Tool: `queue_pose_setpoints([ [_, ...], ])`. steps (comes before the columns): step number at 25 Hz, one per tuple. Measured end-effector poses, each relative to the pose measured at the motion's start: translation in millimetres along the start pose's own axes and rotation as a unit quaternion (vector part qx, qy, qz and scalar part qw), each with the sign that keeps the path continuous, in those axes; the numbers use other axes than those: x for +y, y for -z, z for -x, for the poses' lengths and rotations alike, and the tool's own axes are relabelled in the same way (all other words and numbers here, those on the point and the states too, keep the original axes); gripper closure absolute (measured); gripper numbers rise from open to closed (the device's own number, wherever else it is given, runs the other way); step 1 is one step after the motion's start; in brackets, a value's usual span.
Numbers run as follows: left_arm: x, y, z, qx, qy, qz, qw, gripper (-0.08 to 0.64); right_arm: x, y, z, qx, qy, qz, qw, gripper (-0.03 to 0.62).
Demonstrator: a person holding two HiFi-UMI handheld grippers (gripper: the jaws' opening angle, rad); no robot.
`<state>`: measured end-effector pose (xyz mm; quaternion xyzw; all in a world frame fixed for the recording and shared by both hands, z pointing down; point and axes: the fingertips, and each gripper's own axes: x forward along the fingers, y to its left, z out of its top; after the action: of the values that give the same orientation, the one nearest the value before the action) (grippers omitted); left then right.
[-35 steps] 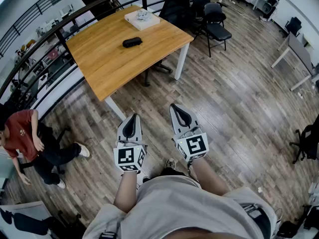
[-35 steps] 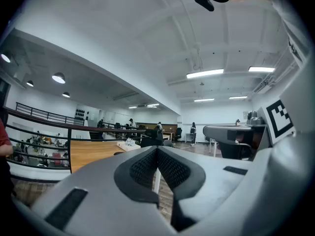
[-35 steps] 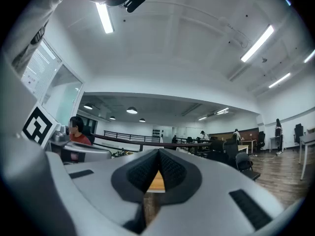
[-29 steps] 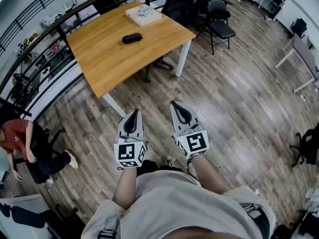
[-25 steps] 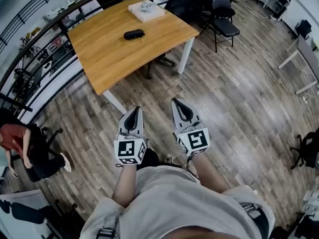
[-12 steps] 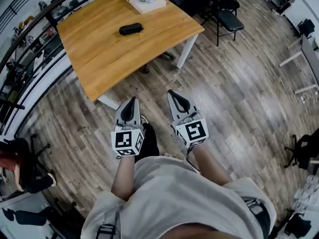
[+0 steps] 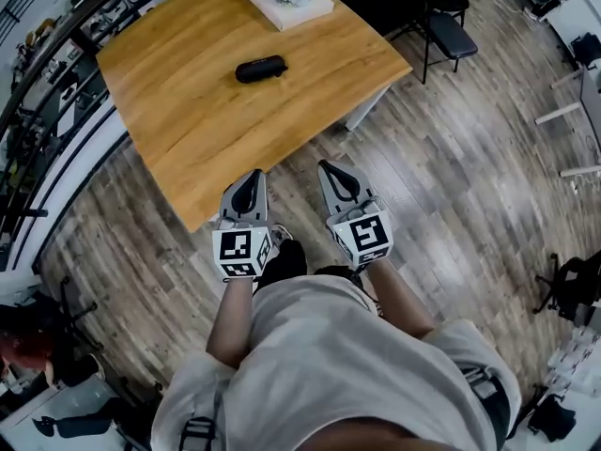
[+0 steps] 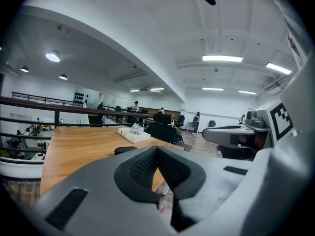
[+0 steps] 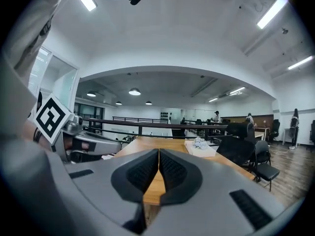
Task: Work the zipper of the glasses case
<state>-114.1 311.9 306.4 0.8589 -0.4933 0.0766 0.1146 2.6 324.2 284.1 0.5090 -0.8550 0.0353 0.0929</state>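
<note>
So far nothing done: your left gripper (image 7: 252,178) and right gripper (image 7: 331,171) both pinched together, empty, mid-frame near table (image 7: 188,139) edge. Glasses case (image 7: 260,69) lies upper centre on tabletop, well apart from you, apparently untouched. Reach, grip, zipper work all left.

I get bright, even light from the ceiling strip lamps (image 8: 222,58), which lay a pale sheen on the wood floor (image 7: 470,186) off the right corner of the table (image 7: 188,130); what shadows show are soft. Every view bows hard toward its edges, and both gripper views darken to black at the corners. Close up, the left gripper (image 8: 157,149) and right gripper (image 9: 158,151) look slightly soft, the room beyond them sharper.
</note>
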Motion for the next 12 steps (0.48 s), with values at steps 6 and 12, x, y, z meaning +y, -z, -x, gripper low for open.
queue_pose_setpoints([
  [6, 43.4, 12.8, -46.1, 0.026, -0.004, 0.006, 0.9996, 0.537, -17.0, 16.0, -65.8, 0.045, -0.007, 0.018, 0.999, 0.566],
  [12, 71.7, 27.0, -83.3, 0.052, -0.016, 0.023, 0.9983, 0.537, -40.9, 44.1, -122.6, 0.112, -0.017, 0.130, 0.985, 0.565],
])
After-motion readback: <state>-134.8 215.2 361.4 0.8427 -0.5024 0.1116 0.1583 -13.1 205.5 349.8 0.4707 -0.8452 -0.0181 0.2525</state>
